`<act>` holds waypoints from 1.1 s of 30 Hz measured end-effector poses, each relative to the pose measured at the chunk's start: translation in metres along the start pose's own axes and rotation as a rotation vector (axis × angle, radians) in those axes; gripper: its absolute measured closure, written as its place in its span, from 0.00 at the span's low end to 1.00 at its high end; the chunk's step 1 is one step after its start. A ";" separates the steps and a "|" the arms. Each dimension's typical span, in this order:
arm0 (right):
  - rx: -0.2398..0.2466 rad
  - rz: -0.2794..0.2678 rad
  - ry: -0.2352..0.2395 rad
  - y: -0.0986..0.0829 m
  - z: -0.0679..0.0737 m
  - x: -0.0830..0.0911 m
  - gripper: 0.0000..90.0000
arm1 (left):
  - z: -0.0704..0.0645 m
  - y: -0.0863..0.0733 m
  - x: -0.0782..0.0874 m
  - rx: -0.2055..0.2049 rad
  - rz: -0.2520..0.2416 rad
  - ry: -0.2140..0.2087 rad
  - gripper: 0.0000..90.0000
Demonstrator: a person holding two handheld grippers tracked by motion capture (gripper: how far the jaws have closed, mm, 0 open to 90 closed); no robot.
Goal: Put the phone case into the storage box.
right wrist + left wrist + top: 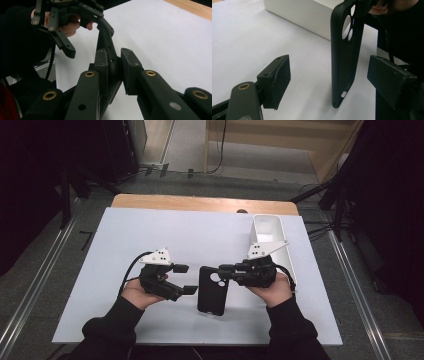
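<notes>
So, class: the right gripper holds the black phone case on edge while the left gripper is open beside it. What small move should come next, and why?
Probably ease the left gripper forward until its open jaws straddle the phone case, then close. The right gripper pinches only the camera-hole end; the lower end stands free between the left jaws.

The phone case (212, 290) stands on edge near the middle of the tabletop (150, 227), toward the near side. The right gripper (226, 270) comes at its top from three o'clock, the left gripper (186, 279) sits just beside it at nine o'clock. The tray (267, 227) lies at about one o'clock, seemingly against the tabletop's right edge.
</notes>
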State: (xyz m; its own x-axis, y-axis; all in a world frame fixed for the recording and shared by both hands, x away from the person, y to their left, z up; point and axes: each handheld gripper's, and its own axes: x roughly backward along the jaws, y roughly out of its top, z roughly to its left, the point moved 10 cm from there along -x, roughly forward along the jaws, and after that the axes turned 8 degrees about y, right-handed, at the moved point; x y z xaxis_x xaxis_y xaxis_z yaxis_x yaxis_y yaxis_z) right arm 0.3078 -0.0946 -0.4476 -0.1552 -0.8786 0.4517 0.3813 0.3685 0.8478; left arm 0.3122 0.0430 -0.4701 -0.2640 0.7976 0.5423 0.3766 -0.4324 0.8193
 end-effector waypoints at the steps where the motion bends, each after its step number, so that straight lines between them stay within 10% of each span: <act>1: 0.001 0.002 0.007 0.000 0.001 0.000 0.83 | 0.000 0.001 0.001 -0.001 -0.003 -0.005 0.21; 17: 0.056 0.026 0.061 0.000 0.011 -0.008 0.83 | -0.010 0.011 0.001 -0.044 0.006 -0.080 0.21; 33: 0.068 0.029 0.106 -0.001 0.020 -0.013 0.83 | -0.022 0.012 0.004 -0.013 -0.007 -0.144 0.50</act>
State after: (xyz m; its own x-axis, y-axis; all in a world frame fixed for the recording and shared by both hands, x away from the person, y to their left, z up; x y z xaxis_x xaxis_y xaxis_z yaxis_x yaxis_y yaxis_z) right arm 0.2916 -0.0780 -0.4485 -0.0466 -0.8929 0.4478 0.3211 0.4111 0.8532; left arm 0.2963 0.0321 -0.4540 -0.1358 0.8523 0.5052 0.3638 -0.4314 0.8256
